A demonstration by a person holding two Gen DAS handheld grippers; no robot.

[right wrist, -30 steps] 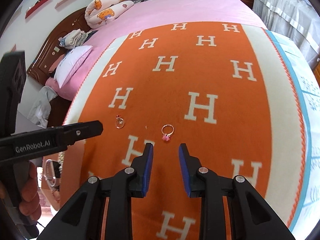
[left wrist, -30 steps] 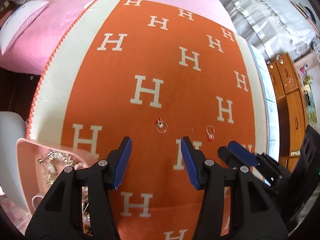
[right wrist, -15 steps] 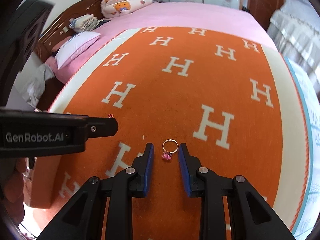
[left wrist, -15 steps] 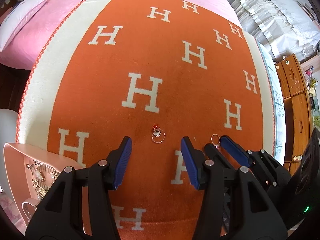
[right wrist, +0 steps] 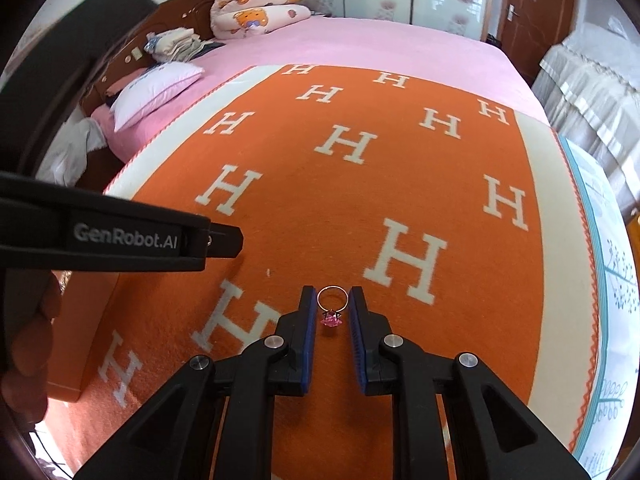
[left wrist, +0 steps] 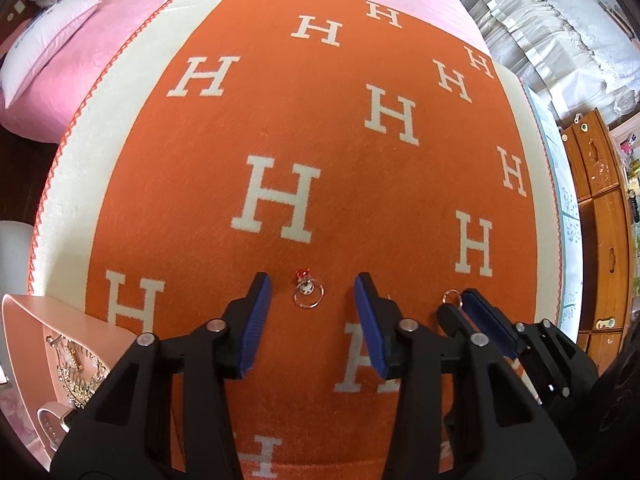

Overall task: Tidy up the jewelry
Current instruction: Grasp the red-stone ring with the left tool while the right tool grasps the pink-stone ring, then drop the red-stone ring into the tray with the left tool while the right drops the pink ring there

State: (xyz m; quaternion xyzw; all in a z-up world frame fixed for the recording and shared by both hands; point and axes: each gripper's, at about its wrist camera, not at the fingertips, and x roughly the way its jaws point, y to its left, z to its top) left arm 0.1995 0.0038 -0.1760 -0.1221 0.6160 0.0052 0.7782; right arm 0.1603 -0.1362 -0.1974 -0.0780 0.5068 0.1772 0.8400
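Observation:
A silver ring with a red stone lies on the orange H-pattern blanket, between the open fingertips of my left gripper. A gold ring with a pink stone lies between the open jaws of my right gripper, a small gap on each side. In the left wrist view the right gripper sits just to the right, with the gold ring's band at its tip. A pink jewelry box with several pieces stands at the lower left.
The blanket covers a pink bed with a white pillow and folded bedding at the head. The left gripper's body reaches in from the left. A wooden drawer cabinet stands to the right.
Both grippers have moved forward and down. The red-stone ring now lies between the left fingertips, and the pink-stone ring now lies between the right jaws. Neither ring has moved.

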